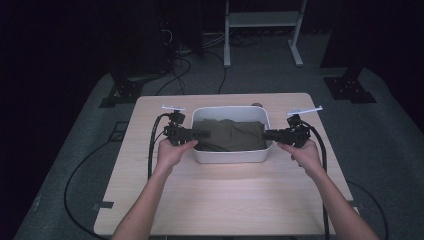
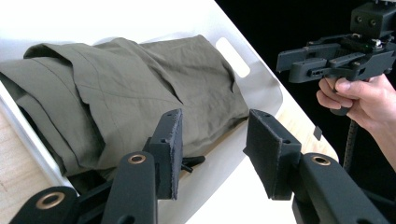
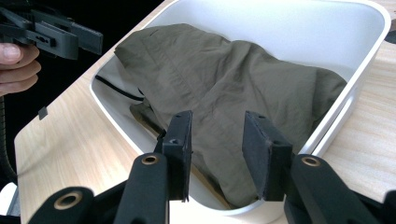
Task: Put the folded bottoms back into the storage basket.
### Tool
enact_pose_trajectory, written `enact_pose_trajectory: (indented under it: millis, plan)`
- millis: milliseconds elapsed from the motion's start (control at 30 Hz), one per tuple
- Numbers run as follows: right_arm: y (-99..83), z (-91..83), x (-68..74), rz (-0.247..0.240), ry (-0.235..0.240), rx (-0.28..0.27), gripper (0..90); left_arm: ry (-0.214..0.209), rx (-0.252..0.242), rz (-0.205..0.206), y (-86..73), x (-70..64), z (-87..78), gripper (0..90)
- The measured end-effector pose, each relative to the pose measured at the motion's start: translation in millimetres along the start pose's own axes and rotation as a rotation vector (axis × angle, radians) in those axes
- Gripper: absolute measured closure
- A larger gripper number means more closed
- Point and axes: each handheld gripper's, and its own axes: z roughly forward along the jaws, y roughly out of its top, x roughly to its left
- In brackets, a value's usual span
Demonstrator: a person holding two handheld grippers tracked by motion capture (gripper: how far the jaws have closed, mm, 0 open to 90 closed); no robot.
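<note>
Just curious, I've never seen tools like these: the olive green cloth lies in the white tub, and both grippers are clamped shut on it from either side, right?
Not quite. The olive green cloth does lie in the white tub, with a gripper at each side, but neither is clamped. The left gripper and the right gripper both have their jaws open, with nothing between them, as each gripper view shows.

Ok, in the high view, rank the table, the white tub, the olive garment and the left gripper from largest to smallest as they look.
1. table
2. white tub
3. olive garment, which lies inside the tub, so it looks smaller than the tub
4. left gripper, the smallest, with its jaws open at the tub's left wall
</note>
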Motion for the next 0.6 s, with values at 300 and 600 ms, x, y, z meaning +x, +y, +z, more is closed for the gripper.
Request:
enact_pose_trajectory:
  millis: [300, 600]
  plan:
    - [-1.8, -6.2, 2.9, -0.013, 0.016, 0.004, 60.3, -0.011, -0.011, -0.007, -7.1, -1.3, -4.5, 54.0]
    - [-5.1, -9.3, 4.4, -0.019, 0.031, 0.01, 59.6, -0.015, -0.014, -0.006, -12.6, -2.0, -8.2, 53.2]
